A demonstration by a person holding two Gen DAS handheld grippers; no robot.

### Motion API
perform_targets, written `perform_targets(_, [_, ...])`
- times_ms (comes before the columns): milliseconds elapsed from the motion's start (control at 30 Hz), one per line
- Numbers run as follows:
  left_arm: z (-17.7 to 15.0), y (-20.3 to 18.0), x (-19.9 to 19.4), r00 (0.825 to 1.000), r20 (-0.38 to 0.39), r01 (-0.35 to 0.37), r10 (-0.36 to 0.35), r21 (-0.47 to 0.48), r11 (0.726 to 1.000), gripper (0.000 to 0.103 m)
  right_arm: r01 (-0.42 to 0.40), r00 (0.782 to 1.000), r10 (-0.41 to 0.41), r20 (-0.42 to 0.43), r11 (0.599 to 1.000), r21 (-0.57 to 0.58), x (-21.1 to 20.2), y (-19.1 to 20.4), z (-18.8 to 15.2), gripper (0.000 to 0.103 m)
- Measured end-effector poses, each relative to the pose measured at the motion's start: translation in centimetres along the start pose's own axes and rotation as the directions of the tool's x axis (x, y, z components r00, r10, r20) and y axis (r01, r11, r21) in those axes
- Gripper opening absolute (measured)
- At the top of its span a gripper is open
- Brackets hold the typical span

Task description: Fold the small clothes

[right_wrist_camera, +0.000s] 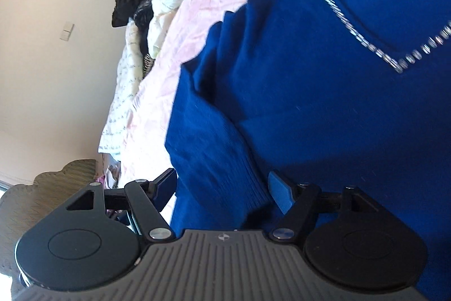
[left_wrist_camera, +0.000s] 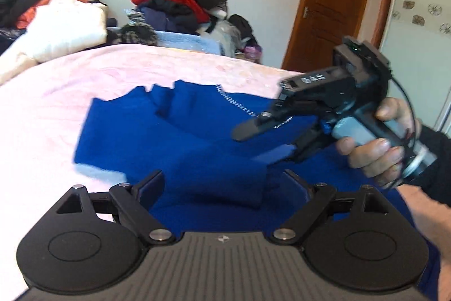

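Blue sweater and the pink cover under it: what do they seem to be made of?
The blue sweater looks like a soft fine knit, matte and slightly fuzzy, with ribbing at its edge; shiny bead-like trim lines the neckline, perhaps glass or plastic. The pink cover looks like thin woven cloth, matte and finely crinkled, possibly cotton; the blur leaves the fibre open.
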State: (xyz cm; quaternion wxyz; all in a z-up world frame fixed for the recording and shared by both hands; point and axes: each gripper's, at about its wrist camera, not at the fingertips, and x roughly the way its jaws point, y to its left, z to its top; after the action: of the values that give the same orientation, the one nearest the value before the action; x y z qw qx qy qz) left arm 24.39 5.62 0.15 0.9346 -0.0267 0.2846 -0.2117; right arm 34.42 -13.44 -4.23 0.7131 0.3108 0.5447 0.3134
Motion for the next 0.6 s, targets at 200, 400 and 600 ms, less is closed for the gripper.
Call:
perform_targets(200, [-0.8,1.1,-0.1,0.999,-0.010,-0.053,0.053,-0.067,0.996,0.090,-0.025,1.000,0.025,0.000,0.998,0.066,0.1,-0.8,-1.5,0.069])
perform_targets(400, [-1.1,1.8,-0.5,0.992,-0.018,-0.122,0.121,-0.117,0.986,0.090,-0.012,1.000,0.010,0.020,0.995,0.099,1.5,-0.6,-1.0,0.051])
perform_targets(600, [-1.2,1.9,-0.9,0.975,0.030,-0.216,0.219,-0.083,0.973,0.090,-0.007,0.997,0.003,0.079,0.998,0.058,1.1,0.1,-1.5,0.009])
